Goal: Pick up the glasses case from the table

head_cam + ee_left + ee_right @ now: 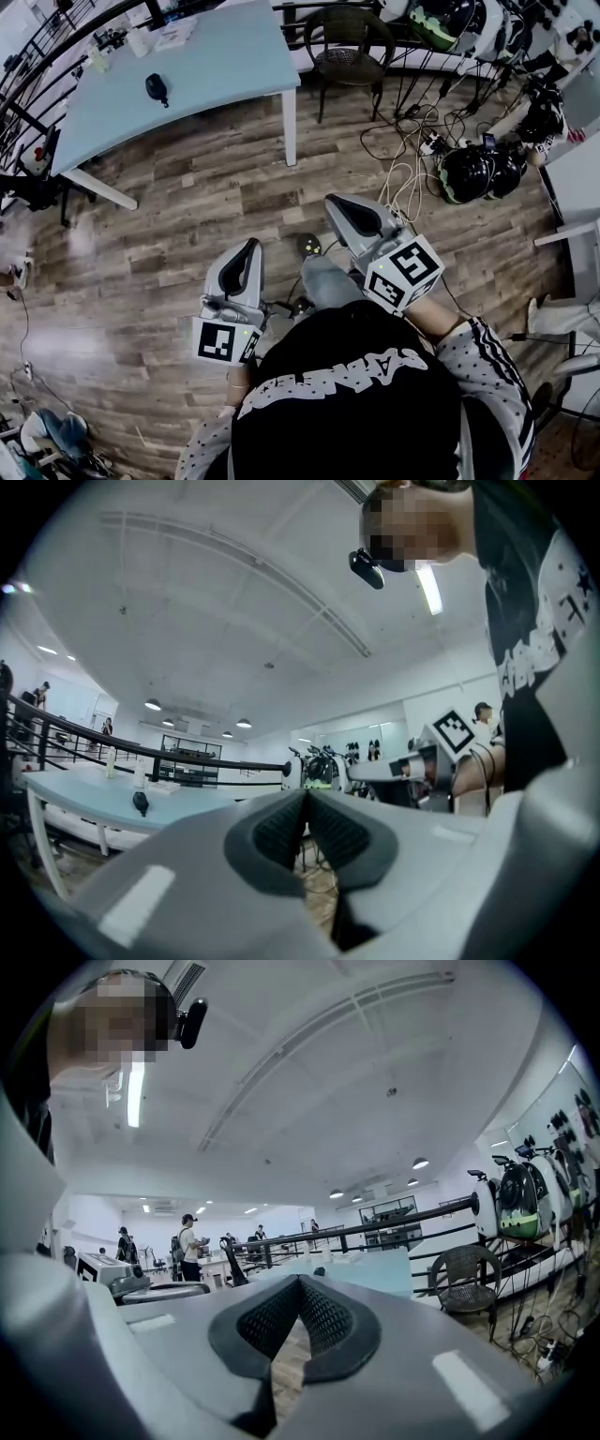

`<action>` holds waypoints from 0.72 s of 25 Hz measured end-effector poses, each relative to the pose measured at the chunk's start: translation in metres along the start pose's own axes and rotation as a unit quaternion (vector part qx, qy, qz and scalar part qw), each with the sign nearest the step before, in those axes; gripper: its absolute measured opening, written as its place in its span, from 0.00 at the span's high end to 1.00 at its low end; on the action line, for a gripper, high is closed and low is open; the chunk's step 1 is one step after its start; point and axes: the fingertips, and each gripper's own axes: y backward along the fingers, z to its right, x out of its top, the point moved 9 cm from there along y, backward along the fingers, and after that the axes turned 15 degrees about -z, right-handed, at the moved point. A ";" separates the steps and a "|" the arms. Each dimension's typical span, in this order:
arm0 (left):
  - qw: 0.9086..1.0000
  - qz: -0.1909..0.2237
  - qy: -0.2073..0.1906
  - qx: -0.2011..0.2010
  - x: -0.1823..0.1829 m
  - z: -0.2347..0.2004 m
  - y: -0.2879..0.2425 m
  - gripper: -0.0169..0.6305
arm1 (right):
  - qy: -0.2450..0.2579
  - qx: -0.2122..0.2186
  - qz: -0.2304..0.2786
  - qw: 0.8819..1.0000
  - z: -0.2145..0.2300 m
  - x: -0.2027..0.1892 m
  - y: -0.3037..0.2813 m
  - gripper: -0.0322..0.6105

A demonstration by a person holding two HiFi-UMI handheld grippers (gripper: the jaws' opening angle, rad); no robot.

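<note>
The glasses case (pixel 157 89) is a small black oval lying on the light blue table (pixel 216 66) at the far left of the head view, well ahead of both grippers. It also shows as a dark lump (pixel 141 802) on the tabletop in the left gripper view and as a tiny dark shape (pixel 319 1271) in the right gripper view. My left gripper (pixel 251 246) (pixel 306 797) is held level over the wooden floor, its jaws shut and empty. My right gripper (pixel 336 202) (pixel 299 1282) is beside it, also level, shut on nothing.
A wicker chair (pixel 349 47) stands right of the table. Cables and black helmets (pixel 469 173) lie on the floor at right. White items and a bottle (pixel 173 36) sit at the table's far end. A black railing (pixel 375 1232) runs behind the table.
</note>
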 end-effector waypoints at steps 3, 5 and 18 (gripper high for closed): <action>1.000 -0.020 0.012 0.011 -0.004 -0.007 0.005 0.97 | 0.003 0.009 0.002 1.000 -0.001 0.002 -0.013 0.94; 0.999 -0.022 0.016 0.019 -0.005 -0.014 0.007 0.97 | 0.004 0.018 0.005 1.000 -0.001 0.005 -0.023 0.94; 0.998 -0.023 0.003 0.058 0.021 -0.087 -0.026 0.97 | -0.006 0.044 0.019 0.999 0.033 0.042 -0.108 0.94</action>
